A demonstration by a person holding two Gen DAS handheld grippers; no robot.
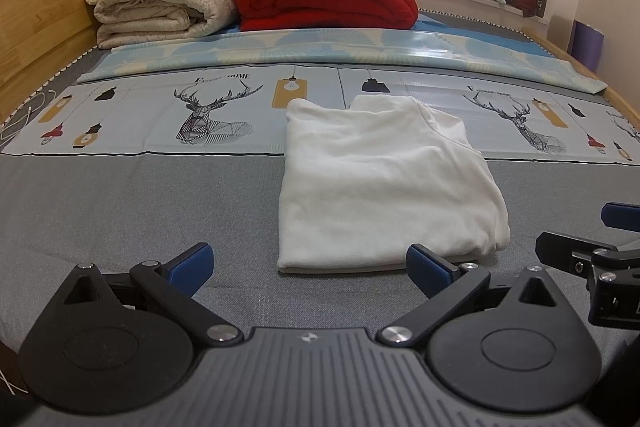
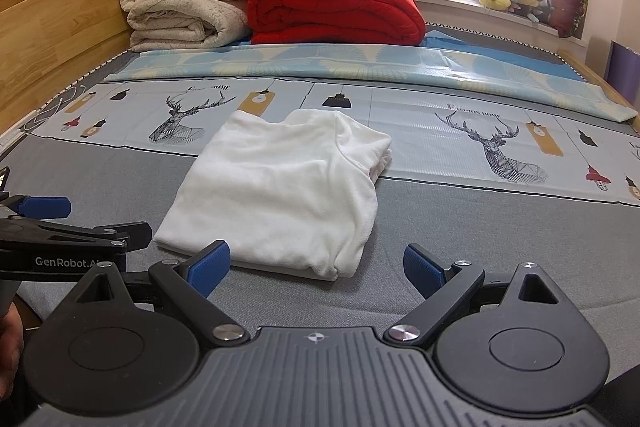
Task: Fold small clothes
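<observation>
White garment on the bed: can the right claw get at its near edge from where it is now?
Probably yes. The right claw is open with the white garment just ahead on the grey cover, nothing between them. The left claw, also open, sits off to the side.

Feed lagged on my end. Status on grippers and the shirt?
Left gripper open, empty. Right gripper open, empty. White shirt lies folded on the bed, clear of both. Nothing in the way.
</observation>
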